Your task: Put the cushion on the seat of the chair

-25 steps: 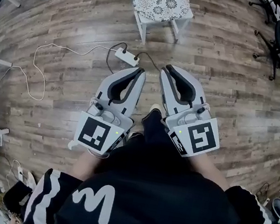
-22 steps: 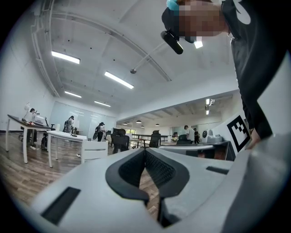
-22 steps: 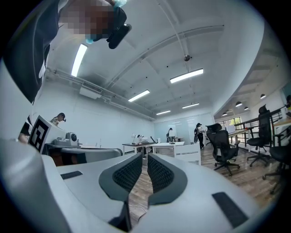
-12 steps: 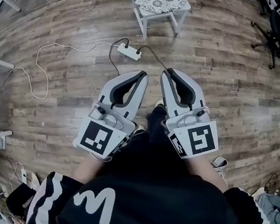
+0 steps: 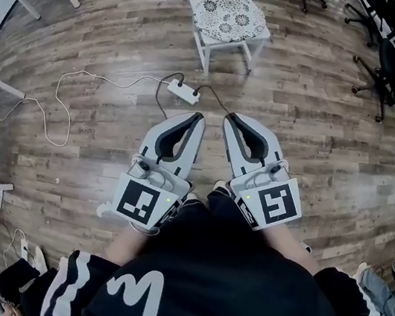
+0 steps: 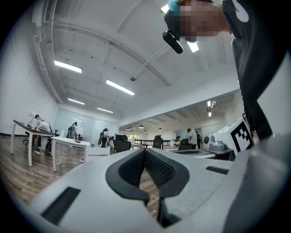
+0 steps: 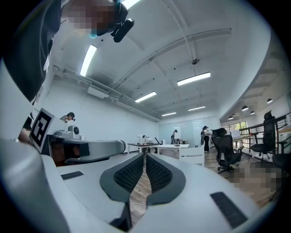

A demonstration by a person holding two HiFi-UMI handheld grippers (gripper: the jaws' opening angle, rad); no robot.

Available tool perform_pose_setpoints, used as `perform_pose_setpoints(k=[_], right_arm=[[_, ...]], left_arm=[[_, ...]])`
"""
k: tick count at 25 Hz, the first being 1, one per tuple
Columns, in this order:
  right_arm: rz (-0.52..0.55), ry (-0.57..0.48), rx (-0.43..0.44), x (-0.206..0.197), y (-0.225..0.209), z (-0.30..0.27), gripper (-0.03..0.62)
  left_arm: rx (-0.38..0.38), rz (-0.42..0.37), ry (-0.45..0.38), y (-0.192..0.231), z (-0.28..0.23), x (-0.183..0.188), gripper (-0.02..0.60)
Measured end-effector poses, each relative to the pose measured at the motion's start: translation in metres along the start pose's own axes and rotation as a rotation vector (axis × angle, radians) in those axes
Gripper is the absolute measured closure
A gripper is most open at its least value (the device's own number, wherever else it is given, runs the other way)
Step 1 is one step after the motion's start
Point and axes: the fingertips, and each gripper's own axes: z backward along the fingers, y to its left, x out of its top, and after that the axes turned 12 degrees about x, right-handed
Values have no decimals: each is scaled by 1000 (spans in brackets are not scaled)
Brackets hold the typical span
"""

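- Head view: the patterned cushion [image 5: 228,17] already lies on the white chair [image 5: 205,41] seat, well ahead of me. I carry the left gripper [image 5: 197,116] and right gripper [image 5: 231,117] side by side, short of the power strip [image 5: 183,91].
- Left gripper view: jaws pressed together on nothing, pointing level.
- Right gripper view: jaws have just been closing and are now together, nothing between them. I judge the placing done.

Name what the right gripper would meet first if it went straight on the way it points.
Nothing close: the right gripper, jaws shut, aims just left of what looks like the white chair. Far desks lie beyond; depth is unclear.
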Motion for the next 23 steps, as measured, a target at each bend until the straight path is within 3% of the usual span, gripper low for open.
perform_pose_setpoints(k=[23], right_arm=[[16,7,-13,-5,16,-9,568]], left_arm=[[-34,10,41,9,14,-14,575]])
